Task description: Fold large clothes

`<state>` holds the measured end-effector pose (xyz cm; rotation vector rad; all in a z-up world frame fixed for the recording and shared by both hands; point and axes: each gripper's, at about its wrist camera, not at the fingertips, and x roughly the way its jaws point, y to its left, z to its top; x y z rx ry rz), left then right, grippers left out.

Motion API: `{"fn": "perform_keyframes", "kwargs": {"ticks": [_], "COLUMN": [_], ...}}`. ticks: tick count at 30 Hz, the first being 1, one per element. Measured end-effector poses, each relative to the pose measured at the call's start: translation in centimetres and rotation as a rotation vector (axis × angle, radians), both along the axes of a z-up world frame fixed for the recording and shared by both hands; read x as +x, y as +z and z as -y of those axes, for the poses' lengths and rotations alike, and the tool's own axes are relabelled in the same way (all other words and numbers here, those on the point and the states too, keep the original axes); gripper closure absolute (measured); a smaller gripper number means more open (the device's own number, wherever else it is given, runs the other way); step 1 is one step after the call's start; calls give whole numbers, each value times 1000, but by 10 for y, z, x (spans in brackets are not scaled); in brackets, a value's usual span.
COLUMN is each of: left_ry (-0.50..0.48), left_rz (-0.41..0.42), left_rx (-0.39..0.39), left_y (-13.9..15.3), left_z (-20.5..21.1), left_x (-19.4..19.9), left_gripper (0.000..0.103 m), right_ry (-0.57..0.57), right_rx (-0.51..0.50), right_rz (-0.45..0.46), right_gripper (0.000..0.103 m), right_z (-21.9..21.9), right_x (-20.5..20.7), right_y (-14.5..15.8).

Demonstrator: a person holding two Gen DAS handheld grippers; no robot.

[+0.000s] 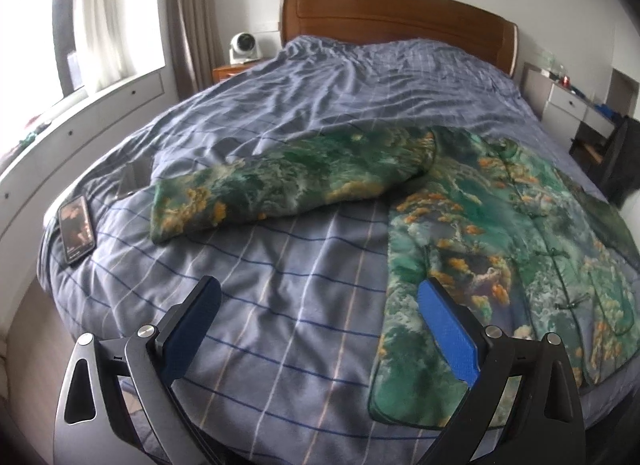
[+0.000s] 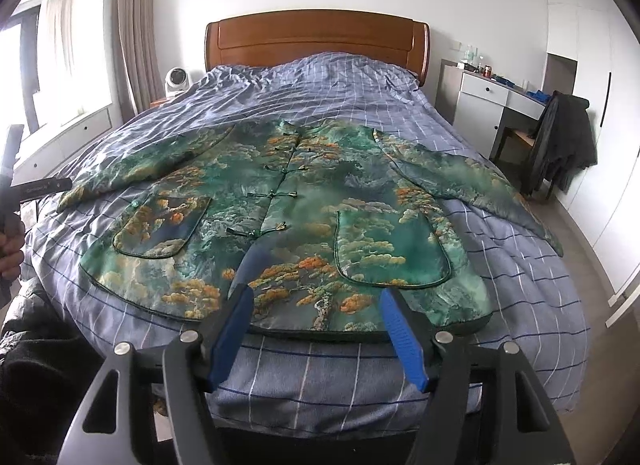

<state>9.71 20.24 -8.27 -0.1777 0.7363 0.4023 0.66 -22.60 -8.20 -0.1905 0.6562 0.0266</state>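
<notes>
We see jacket flat, front up, on bed; collar far, hem near, long axis near-far, sleeves out left and right. Left gripper wide open, empty, left of hem corner. Right gripper part open, empty, over hem middle, nearer.

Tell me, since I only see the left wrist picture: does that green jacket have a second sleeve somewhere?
Observer: Yes. In the right wrist view the other sleeve lies spread flat toward the bed's opposite edge.
Operator: Is the other gripper holding anything?
Observer: No. The right gripper is open, poised over the jacket hem, pinching nothing.
Operator: Is any person visible?
Observer: Only a hand at the picture's left edge, gripping a black handle.
</notes>
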Motion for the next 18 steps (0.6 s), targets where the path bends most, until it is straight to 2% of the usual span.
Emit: {"fn": "perform_keyframes", "kwargs": {"ticks": [6, 13, 18], "left_ry": [53, 23, -18], "left_rz": [33, 41, 35], "left_rx": [-52, 14, 5], "left_y": [-2, 2, 6], "left_z": [-12, 4, 13], "left_x": [-8, -7, -4], "left_gripper": [4, 4, 4], "right_ry": [25, 35, 32], "right_rx": [-33, -55, -54], "right_rz": [-8, -10, -11], "right_gripper": [36, 36, 36], "right_z": [-10, -17, -17], "right_x": [2, 3, 3], "right_y": [-3, -4, -4]}}
